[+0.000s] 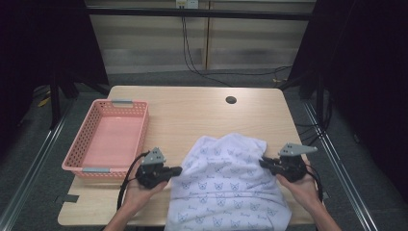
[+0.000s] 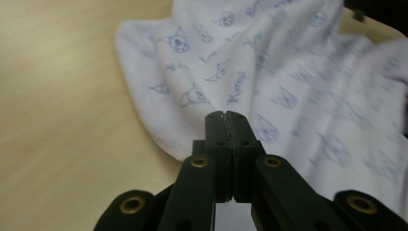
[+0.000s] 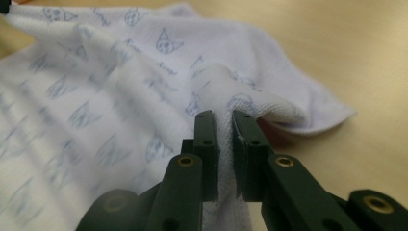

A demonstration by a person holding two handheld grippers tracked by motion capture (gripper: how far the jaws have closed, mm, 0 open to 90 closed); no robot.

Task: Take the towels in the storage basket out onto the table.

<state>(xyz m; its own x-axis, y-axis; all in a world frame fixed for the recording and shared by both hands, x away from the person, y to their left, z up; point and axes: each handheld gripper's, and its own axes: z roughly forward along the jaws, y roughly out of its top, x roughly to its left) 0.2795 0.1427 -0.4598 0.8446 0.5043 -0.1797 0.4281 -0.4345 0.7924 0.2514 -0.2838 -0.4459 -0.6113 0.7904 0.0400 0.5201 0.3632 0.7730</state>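
Note:
A white cloth [image 1: 226, 180] printed with small blue cat faces lies rumpled on the near half of the wooden table [image 1: 192, 113] and hangs over its front edge. My left gripper [image 1: 179, 170] sits at the cloth's left edge. In the left gripper view the jaws [image 2: 226, 115] are pressed together on a pinch of the cloth [image 2: 298, 72] near its hemmed edge. My right gripper [image 1: 263, 162] is at the cloth's right edge. In the right gripper view its jaws [image 3: 222, 115] clamp a raised fold of the cloth [image 3: 96, 86], which bulges out beyond the tips.
An empty pink plastic basket [image 1: 79, 142] stands on the table's left side, just beyond my left hand. A round cable hole [image 1: 231, 100] sits near the far edge. Bare tabletop stretches behind the cloth. Black cables run across the floor beyond the table.

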